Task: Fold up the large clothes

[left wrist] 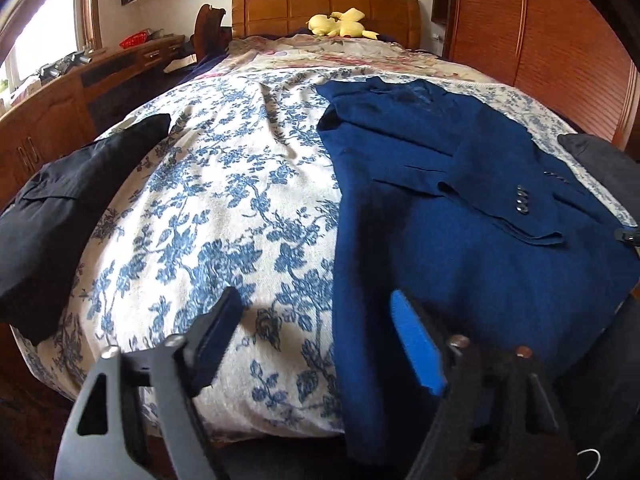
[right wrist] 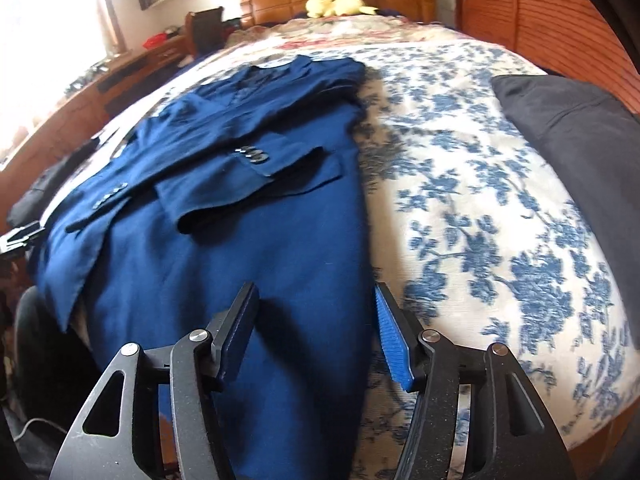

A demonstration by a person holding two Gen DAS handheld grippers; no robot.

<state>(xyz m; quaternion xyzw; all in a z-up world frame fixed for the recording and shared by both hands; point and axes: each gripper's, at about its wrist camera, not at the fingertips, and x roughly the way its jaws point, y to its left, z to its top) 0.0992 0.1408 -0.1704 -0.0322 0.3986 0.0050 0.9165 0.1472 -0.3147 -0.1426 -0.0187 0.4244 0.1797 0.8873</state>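
A black garment (left wrist: 60, 208) lies at the bed's left edge. The left gripper (left wrist: 316, 328) hangs released. The blue jacket (left wrist: 460, 200) (sleeves folded across) lies on the floral bedspread (left wrist: 224, 184); the right gripper (right wrist: 316, 324) is released above its near hem.

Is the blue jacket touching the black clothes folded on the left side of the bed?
Apart. In the left wrist view, a wide stretch of flowered bedspread lies bare between the blue jacket and the black clothes.
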